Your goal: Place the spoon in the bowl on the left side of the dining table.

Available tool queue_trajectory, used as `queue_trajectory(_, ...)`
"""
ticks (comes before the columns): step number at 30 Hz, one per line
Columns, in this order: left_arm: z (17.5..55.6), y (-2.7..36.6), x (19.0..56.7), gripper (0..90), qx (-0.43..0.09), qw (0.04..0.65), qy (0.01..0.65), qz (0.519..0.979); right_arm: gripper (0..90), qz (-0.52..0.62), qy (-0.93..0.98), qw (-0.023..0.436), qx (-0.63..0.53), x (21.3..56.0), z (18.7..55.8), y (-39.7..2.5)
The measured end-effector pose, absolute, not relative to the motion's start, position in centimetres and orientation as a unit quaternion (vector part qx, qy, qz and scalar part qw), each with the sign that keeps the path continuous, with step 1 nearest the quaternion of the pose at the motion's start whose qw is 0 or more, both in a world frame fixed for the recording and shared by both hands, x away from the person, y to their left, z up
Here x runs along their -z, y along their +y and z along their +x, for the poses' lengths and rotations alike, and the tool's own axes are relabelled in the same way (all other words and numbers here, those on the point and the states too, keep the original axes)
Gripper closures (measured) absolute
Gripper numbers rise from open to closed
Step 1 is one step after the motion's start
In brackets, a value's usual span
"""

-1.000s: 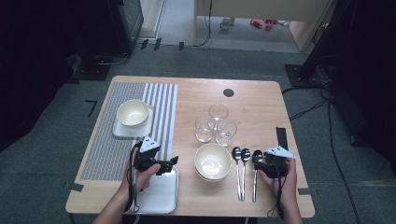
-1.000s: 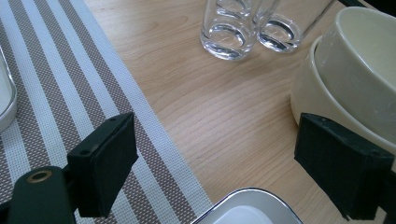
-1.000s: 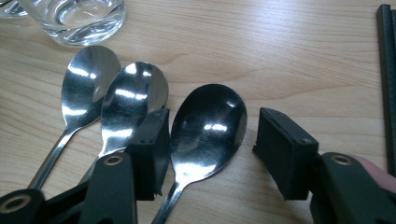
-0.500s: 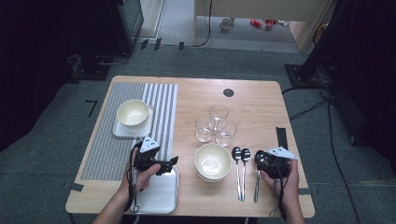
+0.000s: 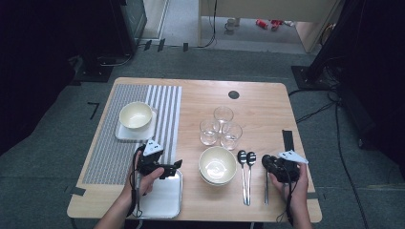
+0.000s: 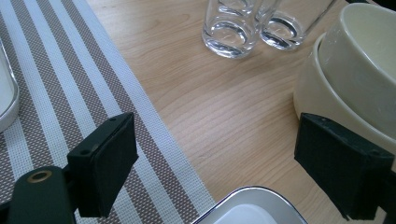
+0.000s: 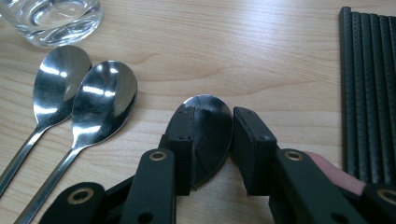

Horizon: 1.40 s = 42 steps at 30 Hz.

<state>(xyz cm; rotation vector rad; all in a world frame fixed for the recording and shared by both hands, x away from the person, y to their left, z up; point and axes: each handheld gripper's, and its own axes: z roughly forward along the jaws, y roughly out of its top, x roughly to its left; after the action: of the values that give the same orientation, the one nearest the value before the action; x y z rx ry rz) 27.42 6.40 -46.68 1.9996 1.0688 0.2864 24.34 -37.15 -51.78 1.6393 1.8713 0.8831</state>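
Steel spoon [image 7: 208, 135] sits between the right gripper [image 7: 211, 140] jaws, bowl end forward, lying on the table [image 5: 258, 102] at its near right. The jaws stand narrow around the bowl; the left jaw overlaps its edge, a thin gap shows at the right jaw, so I cannot tell if the grip is closed on it.

Change over the last second: almost none. In the high view the right gripper [image 5: 273, 164] sits at the third spoon [image 5: 266, 183] as before, with only a slight settling of the hand. Left gripper [image 5: 167, 168] has held its place over the near steel tray [image 5: 165, 200], jaws wide and empty. Judgement: the spoon pick is being set up, not lifted; the spoon has not left the wood.

Other things: two more spoons [image 7: 74, 112] lie side by side left of the held one; stacked cream bowls [image 5: 217, 165] beside them; three glasses [image 5: 220, 126] farther off; one bowl [image 5: 135, 115] on the far tray, on the striped mat [image 5: 162, 102].

Hard to make out:
- spoon handle, hidden under the right gripper in its own view;
- contact at the right jaw;
- dark ribbed strip [image 7: 369, 88] at the right, cut off by the frame edge, identity uncertain.
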Motion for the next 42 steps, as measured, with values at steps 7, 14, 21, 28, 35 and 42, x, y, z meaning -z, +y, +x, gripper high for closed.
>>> queue_trajectory(7, 27.46, 6.38, 46.76, 13.3, -0.114, 0.415, 0.427, 0.796, 63.1, 0.603, 0.686, 0.235, -0.332, 51.79, 24.38, -37.31)
queue_trajectory(14, 27.45, 6.41, 46.74, 13.3, -0.114, 0.414, 0.425, 0.797, 54.4, 0.601, 0.690, 0.219, -0.340, 51.65, 24.29, -37.39)
queue_trajectory(21, 27.43, 6.34, 46.82, 13.3, -0.114, 0.413, 0.425, 0.798, 39.9, 0.597, 0.696, 0.218, -0.335, 51.56, 24.32, -36.97)
queue_trajectory(28, 27.40, 6.22, 46.92, 13.3, -0.112, 0.411, 0.422, 0.800, 46.3, 0.597, 0.698, 0.230, -0.321, 51.75, 24.40, -36.85)
queue_trajectory(35, 27.30, 6.01, 46.99, 13.3, -0.112, 0.409, 0.420, 0.802, 53.3, 0.600, 0.695, 0.243, -0.313, 51.76, 24.49, -36.79)
queue_trajectory(42, 27.29, 6.00, 47.02, 13.3, -0.113, 0.408, 0.420, 0.803, 53.8, 0.605, 0.687, 0.248, -0.315, 51.86, 24.58, -36.76)
